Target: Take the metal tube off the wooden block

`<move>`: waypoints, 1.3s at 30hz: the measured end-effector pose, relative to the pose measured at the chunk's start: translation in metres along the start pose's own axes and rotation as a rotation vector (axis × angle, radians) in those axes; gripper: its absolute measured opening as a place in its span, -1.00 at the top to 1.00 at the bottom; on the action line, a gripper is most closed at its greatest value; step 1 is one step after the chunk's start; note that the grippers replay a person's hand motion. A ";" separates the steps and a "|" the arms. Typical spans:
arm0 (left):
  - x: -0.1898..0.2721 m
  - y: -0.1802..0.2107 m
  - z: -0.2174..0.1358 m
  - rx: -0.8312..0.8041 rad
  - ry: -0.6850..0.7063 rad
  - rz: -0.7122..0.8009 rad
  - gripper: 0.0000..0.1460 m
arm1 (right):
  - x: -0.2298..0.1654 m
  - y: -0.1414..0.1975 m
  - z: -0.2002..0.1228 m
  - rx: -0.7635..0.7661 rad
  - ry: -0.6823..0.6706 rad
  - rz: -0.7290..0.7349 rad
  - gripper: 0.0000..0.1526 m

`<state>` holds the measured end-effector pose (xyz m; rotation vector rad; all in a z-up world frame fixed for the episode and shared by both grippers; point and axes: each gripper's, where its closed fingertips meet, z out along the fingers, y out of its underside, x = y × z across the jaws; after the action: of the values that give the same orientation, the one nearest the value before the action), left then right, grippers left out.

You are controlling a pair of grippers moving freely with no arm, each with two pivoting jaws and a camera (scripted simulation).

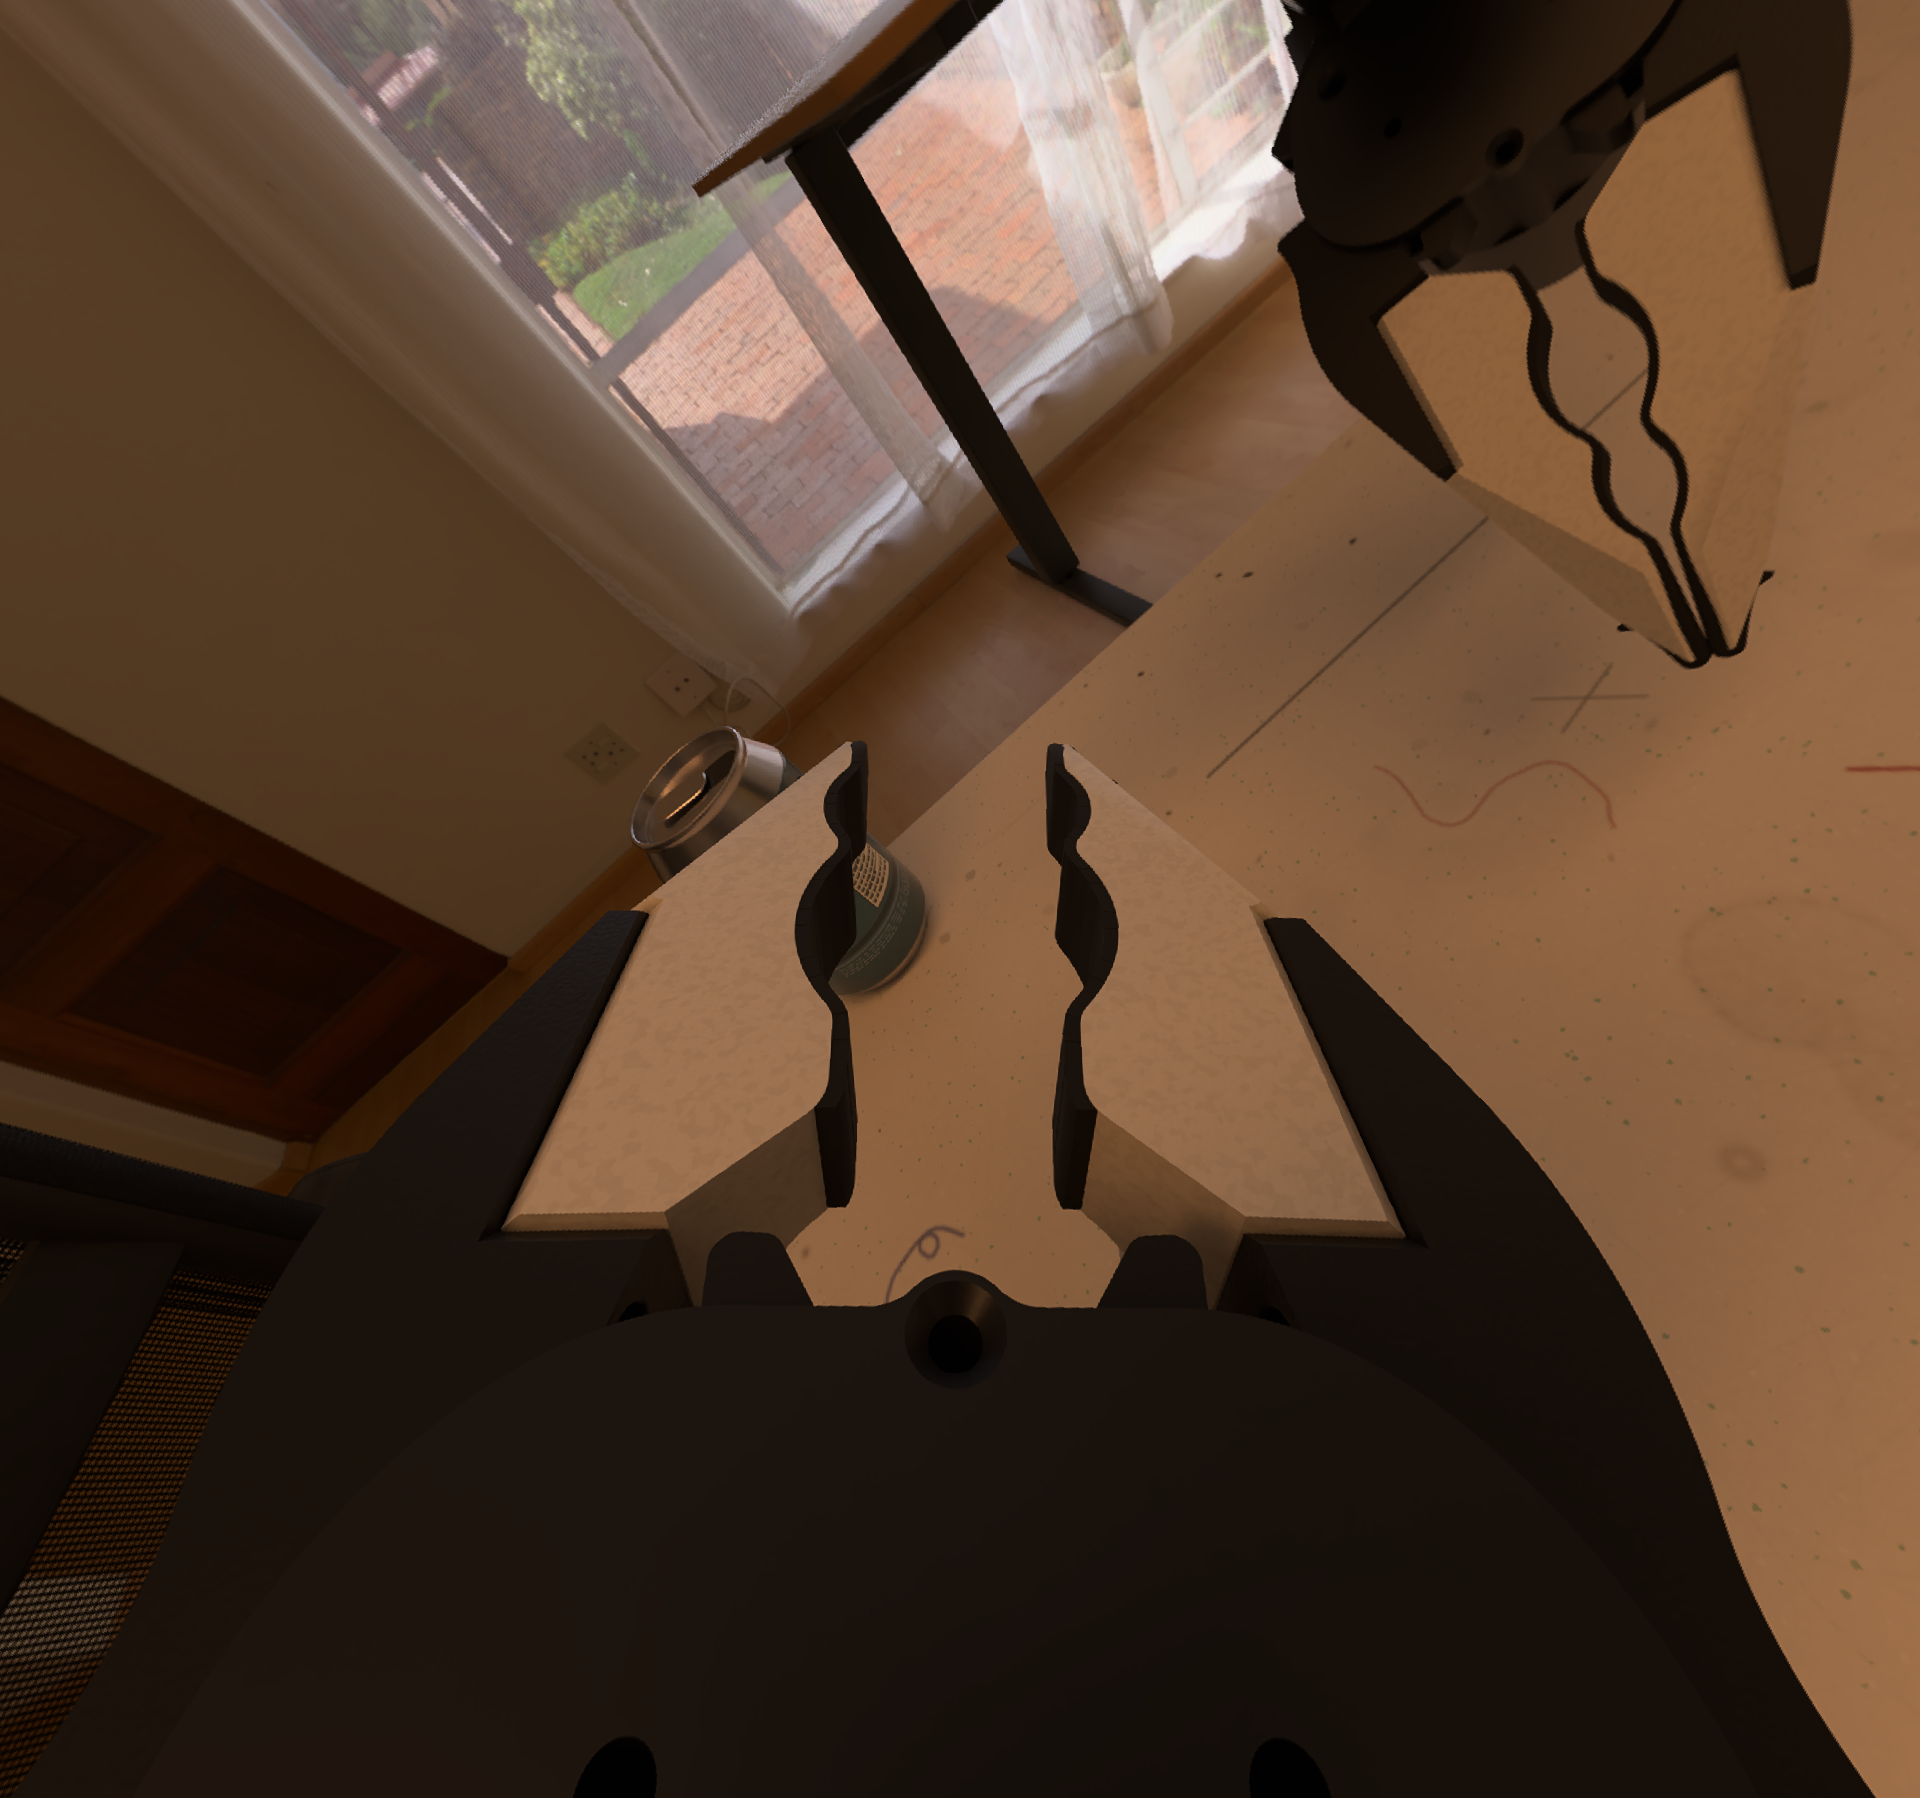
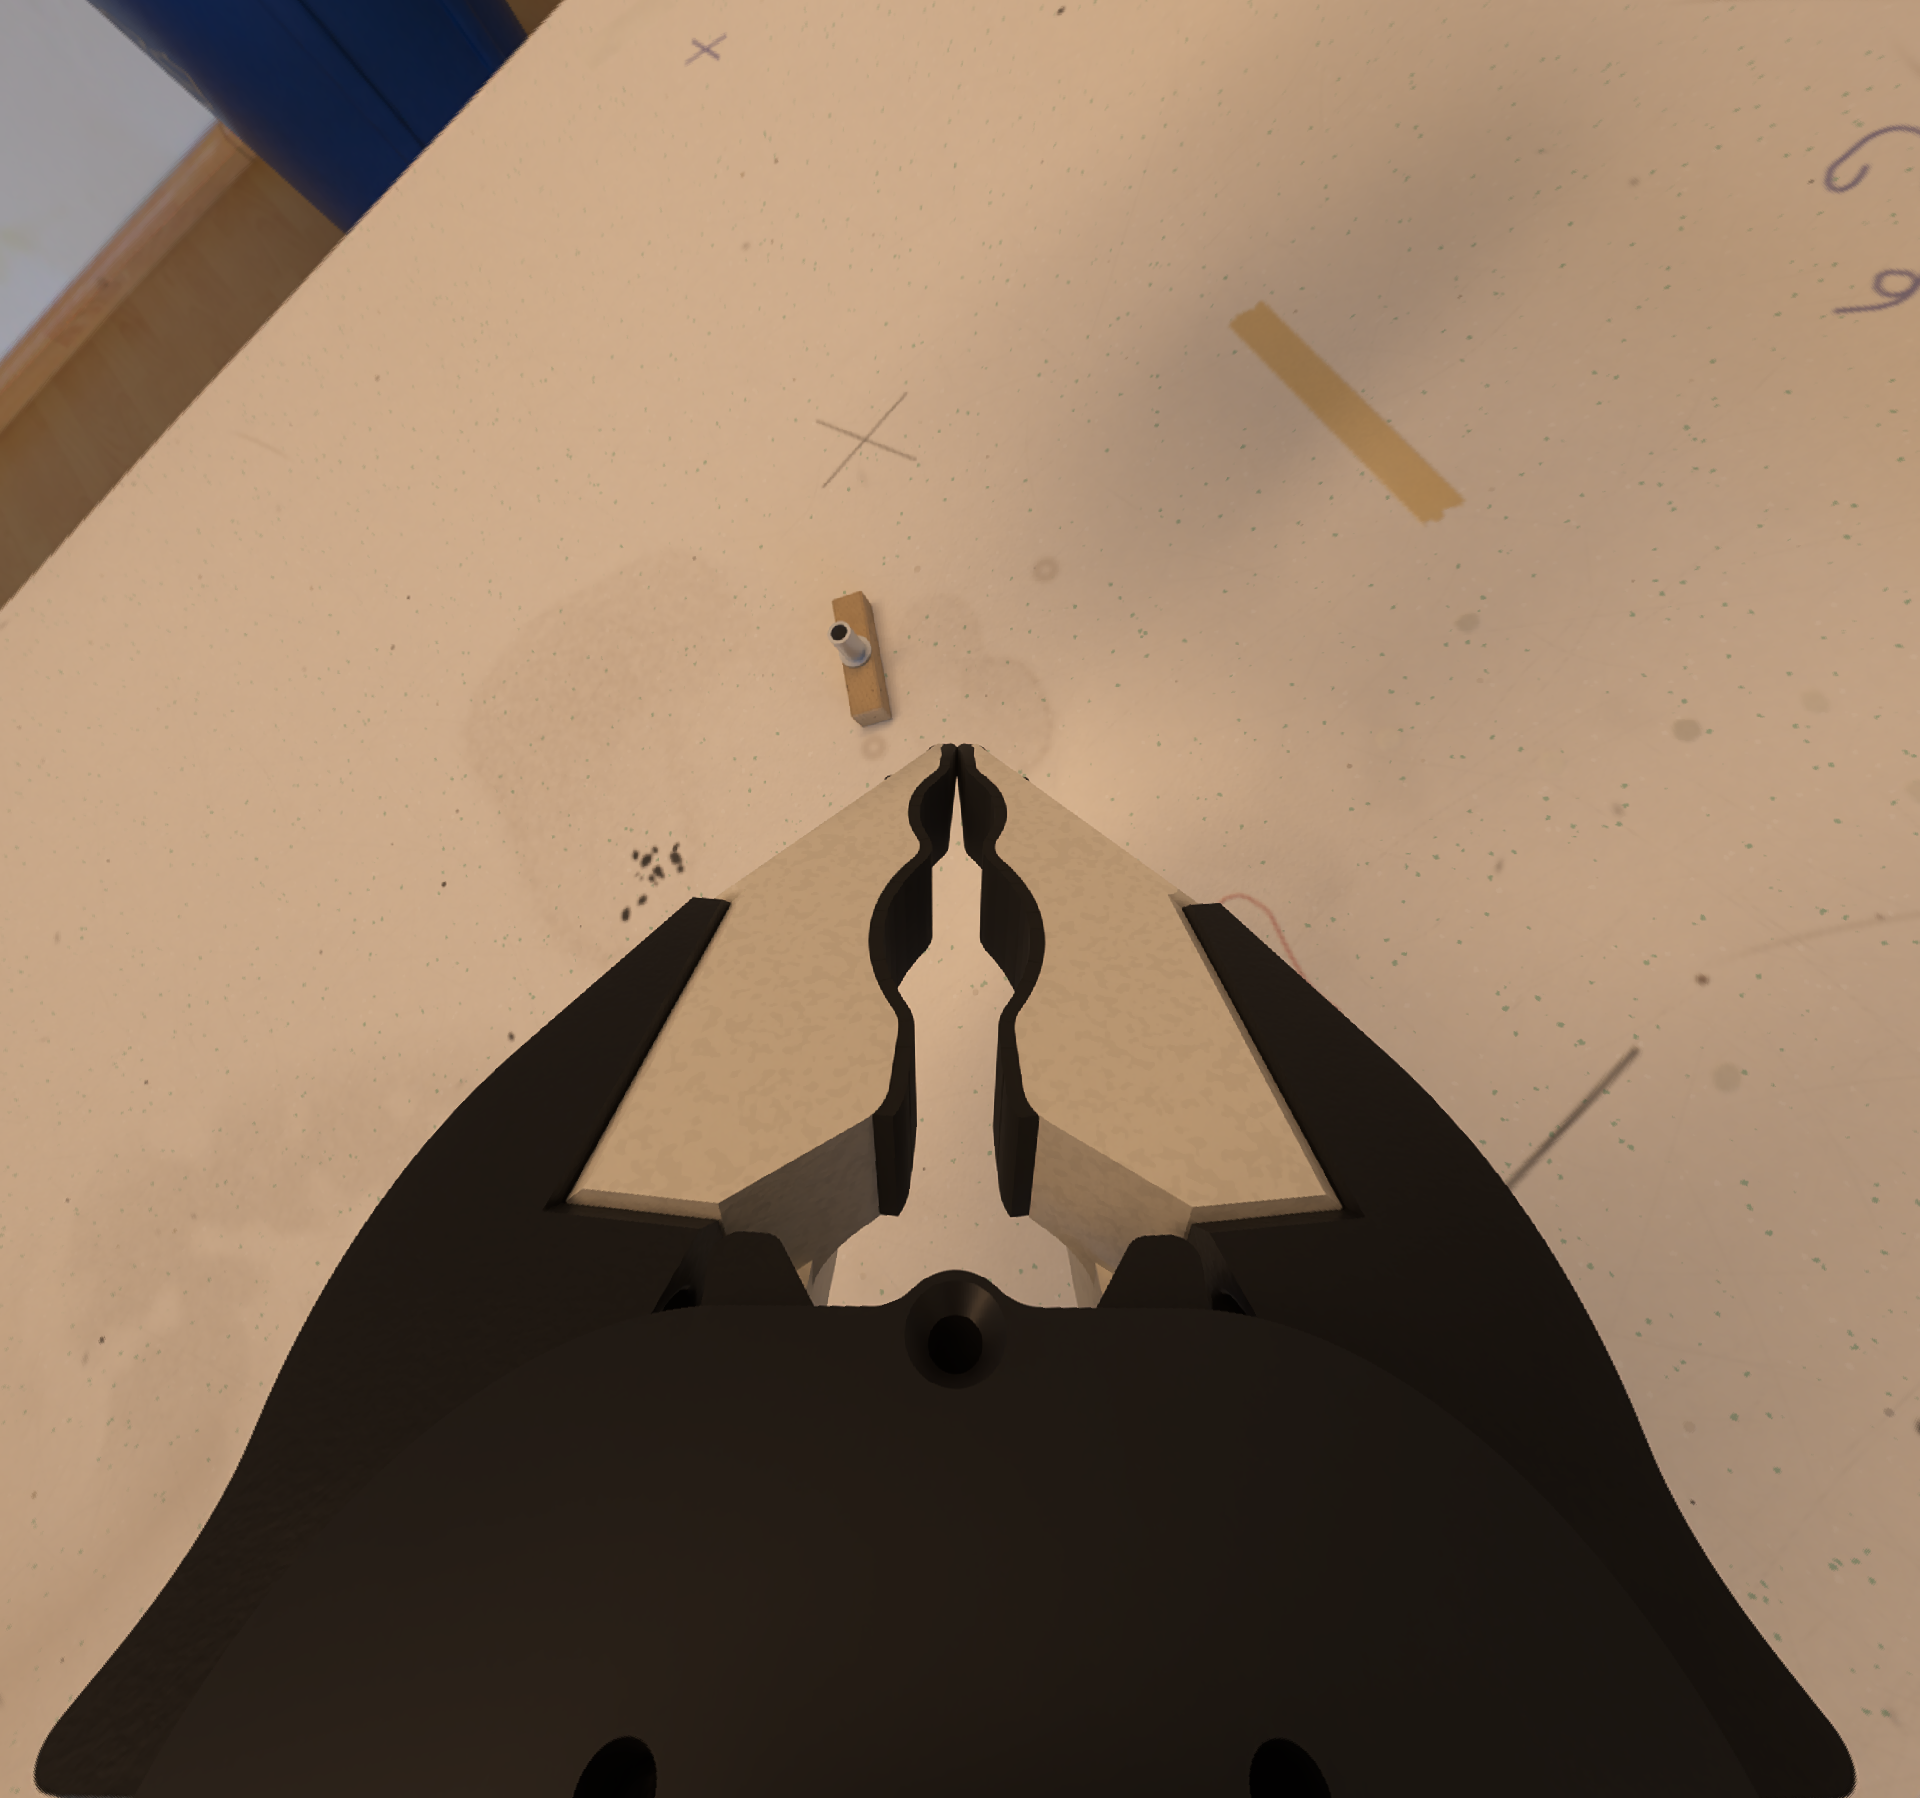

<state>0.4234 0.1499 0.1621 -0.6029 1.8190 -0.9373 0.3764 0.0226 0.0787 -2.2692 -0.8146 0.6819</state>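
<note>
Steel tube not yet lifted, standing in its block just ahead of my right gripper.

Metal tube stands in the wooden block on the table, just beyond and slightly left of my right gripper, whose tips are pressed together on nothing. I should spread them, straddle the tube, then pull straight out. My left gripper hangs parted and empty beside a can.

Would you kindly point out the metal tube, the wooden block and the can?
metal tube (image 2: 849, 644), right wrist view, its shaft.
wooden block (image 2: 869, 689), right wrist view, bare top face.
can (image 1: 694, 796), left wrist view, its lid.
</note>
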 end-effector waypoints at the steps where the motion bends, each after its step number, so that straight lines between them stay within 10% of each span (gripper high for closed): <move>1: 0.002 0.001 0.001 -0.010 0.004 0.009 0.53 | -0.001 0.001 0.001 -0.011 0.000 -0.006 1.00; 21: 0.011 0.010 0.007 -0.045 0.065 0.003 0.58 | -0.042 0.004 0.085 -0.278 -0.084 -0.222 0.51; 39: 0.012 0.015 0.008 -0.064 0.068 0.011 0.59 | -0.032 0.013 0.092 -0.309 -0.060 -0.204 0.88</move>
<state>0.4257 0.1465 0.1417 -0.6072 1.9174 -0.9047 0.3013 0.0274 0.0160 -2.3980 -1.2340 0.5636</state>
